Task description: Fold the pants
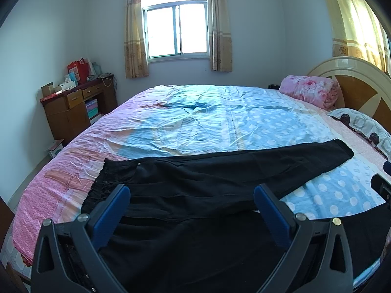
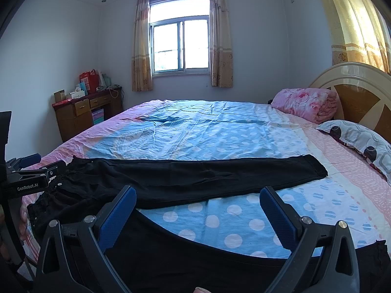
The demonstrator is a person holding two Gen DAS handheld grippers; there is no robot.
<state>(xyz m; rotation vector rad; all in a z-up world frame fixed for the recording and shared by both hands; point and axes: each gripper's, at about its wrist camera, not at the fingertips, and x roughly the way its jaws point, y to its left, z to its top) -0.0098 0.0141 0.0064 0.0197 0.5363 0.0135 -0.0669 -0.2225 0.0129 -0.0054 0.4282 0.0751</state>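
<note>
Nearest the cameras, left gripper (image 1: 191,196) and right gripper (image 2: 198,199) both spread wide, grasping nothing, above black pants (image 2: 195,173) laid flat across near edge of bed (image 2: 244,131). Beyond, folded pink quilt (image 2: 303,103) by headboard (image 2: 354,92); farthest, curtained window (image 2: 180,46).

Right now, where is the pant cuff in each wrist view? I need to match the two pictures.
Left wrist: cuff at right, mid-height, lying flat on the bed, just below the patterned pillow.
Right wrist: cuff right of centre, mid-height, on the bed, left of and below the same pillow.
Shared landmark: the folded pink blanket by the headboard, up and behind the cuff in both.
</note>
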